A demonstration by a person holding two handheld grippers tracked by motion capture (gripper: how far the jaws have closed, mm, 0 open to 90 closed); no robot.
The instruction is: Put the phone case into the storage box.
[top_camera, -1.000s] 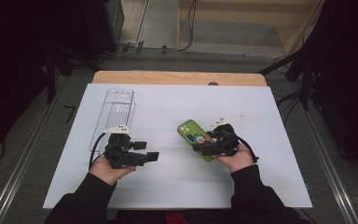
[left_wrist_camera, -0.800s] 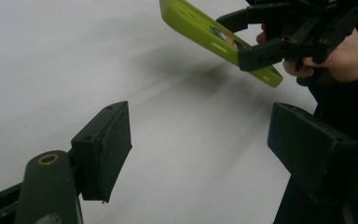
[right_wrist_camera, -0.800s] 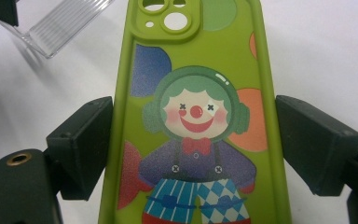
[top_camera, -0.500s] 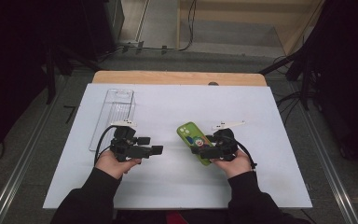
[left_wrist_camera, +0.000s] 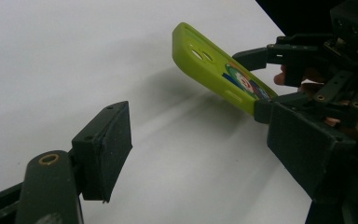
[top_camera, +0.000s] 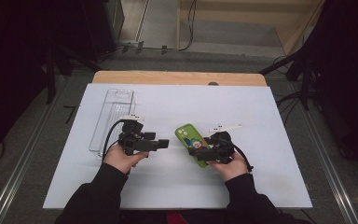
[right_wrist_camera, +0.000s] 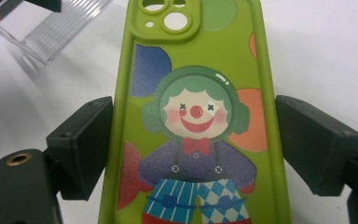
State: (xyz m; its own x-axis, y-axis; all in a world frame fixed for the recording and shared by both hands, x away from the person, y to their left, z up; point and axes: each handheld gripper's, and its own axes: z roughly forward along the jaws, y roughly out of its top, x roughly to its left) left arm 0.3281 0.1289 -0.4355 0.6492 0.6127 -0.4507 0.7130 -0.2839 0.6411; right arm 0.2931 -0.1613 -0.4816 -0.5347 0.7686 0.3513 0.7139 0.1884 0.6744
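- Right gripper view: the right tool grips a green phone case by its two long edges, one black pad pressed on each side near the lower half.
- The case shows its back to this camera: a clown with green hair and a red nose, coloured spots around it, and the camera cutouts at the far end.
- Left gripper view: the left tool stands wide with nothing between its pads; bare white tabletop shows through the gap.
- In that view the case is lifted clear of the tabletop and tilted, its free end pointing up and away, with its shadow on the surface below.
- High view: the left tool points across toward the right tool, near it but apart.
- The case sits just right of the middle of the tabletop, its free end pointing away from the person.
- A clear plastic box lies lengthwise on the tabletop behind the left hand, close to the left edge.
- The right hand holds its tool from the near side.
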